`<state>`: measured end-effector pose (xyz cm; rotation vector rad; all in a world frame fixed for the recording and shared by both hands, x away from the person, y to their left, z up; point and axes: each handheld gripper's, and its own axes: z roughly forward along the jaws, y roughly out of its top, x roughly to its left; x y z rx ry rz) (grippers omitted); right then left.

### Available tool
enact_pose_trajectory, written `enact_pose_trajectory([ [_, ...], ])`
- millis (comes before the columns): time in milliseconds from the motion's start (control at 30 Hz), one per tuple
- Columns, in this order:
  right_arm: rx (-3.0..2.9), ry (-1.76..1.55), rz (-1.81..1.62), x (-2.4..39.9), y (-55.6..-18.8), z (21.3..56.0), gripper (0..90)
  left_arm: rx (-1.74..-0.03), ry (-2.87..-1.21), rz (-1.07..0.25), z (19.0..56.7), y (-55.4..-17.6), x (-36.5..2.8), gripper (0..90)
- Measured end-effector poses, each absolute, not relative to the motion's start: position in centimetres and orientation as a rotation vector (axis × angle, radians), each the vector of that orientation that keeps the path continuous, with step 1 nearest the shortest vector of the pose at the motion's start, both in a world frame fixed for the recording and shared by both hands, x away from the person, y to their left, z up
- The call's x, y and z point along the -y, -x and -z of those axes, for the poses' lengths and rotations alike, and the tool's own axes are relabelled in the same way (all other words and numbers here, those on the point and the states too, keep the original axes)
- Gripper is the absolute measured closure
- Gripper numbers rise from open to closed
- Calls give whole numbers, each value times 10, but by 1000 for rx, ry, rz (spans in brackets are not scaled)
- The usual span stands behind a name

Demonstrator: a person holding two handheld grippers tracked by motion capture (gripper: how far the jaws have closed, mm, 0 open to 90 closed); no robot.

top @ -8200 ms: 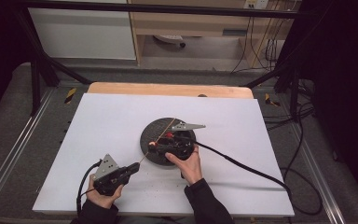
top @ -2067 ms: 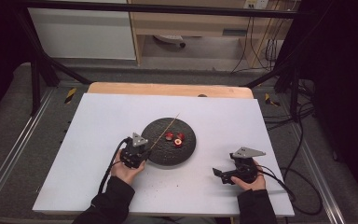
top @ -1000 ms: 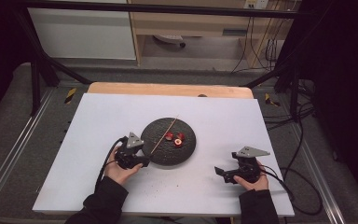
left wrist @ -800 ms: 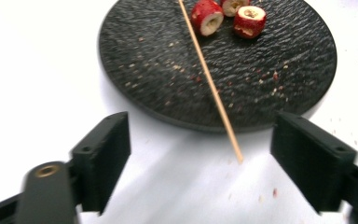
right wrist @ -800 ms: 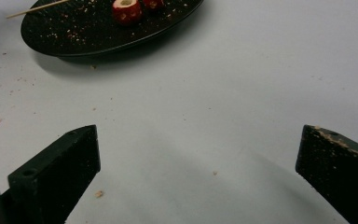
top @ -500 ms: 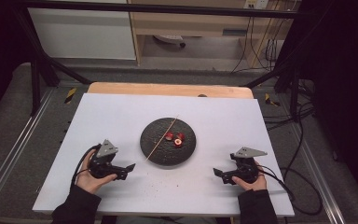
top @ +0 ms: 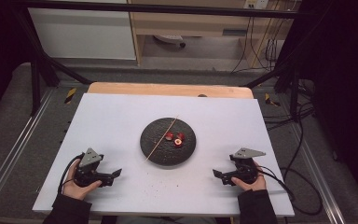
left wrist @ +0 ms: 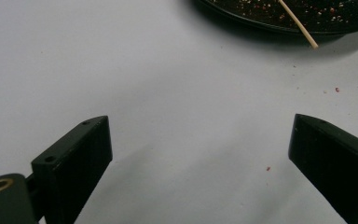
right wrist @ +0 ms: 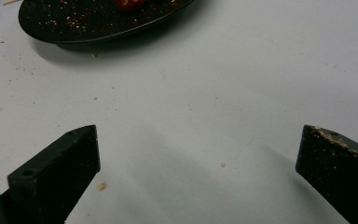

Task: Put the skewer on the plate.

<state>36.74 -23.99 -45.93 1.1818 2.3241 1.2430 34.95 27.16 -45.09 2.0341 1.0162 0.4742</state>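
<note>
- My left gripper (top: 114, 174) sits low at the near-left of the white tabletop (top: 112, 121), held in my left hand (top: 77, 186). Its fingers (left wrist: 74, 163) are spread wide with nothing between them, just bare tabletop.
- My right gripper (top: 217, 175) is at the near-right in my right hand (top: 247, 182). Same deal: fingers (right wrist: 58, 172) wide apart and gripping nothing. The inner face of one finger has pale crumbs stuck to it.
- Both grippers point inward toward the middle, well apart from each other and from the plate.
- The dark round plate (top: 161, 151) sits in the middle of the tabletop, between the two grippers and a bit farther away from me.
- Two small red fruit pieces (top: 175, 138) sit on the plate, right of its centre and close together. Can't tell exactly what fruit they are.
- A thin wooden skewer (top: 161, 139) lies diagonally across the left part of the plate, and both ends poke out past the rim. In the left gripper view, the near tip hangs over the edge above the tabletop.
- The plate is speckled with crumbs, and there are little red and tan crumbs (right wrist: 101, 186) scattered on the tabletop in front of it too.
</note>
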Motion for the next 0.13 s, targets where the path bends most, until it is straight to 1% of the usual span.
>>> enact_pose_trajectory([
  [133,-2330,-1179,-1243,240,-368,459,8,-1025,-2033,-460,451,-351,-273,55],
])
